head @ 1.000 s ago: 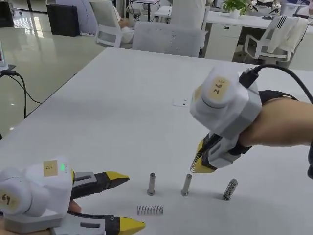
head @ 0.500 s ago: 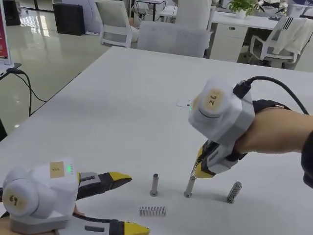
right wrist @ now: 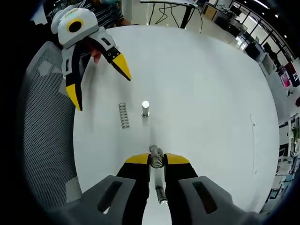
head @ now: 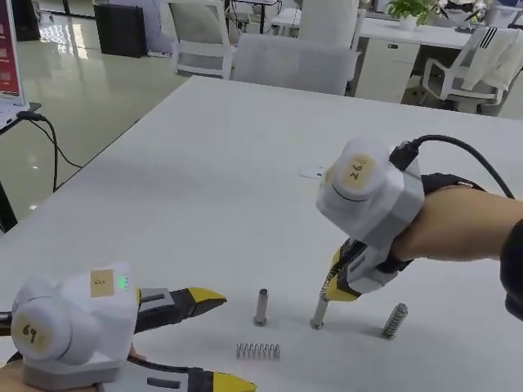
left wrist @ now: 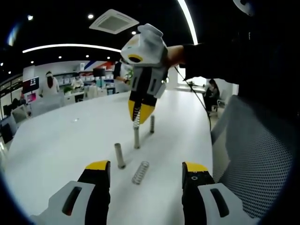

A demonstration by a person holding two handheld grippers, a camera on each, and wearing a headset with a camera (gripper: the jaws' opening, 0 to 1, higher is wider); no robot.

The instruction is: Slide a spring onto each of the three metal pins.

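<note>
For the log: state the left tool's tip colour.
Yellow tips on the left tool; best in the left gripper view.

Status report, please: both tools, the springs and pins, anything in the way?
Right tool shut on spring, its end at middle pin top. Left tool open. Right pin loaded, left pin bare, loose spring on table. Path clear.
</note>
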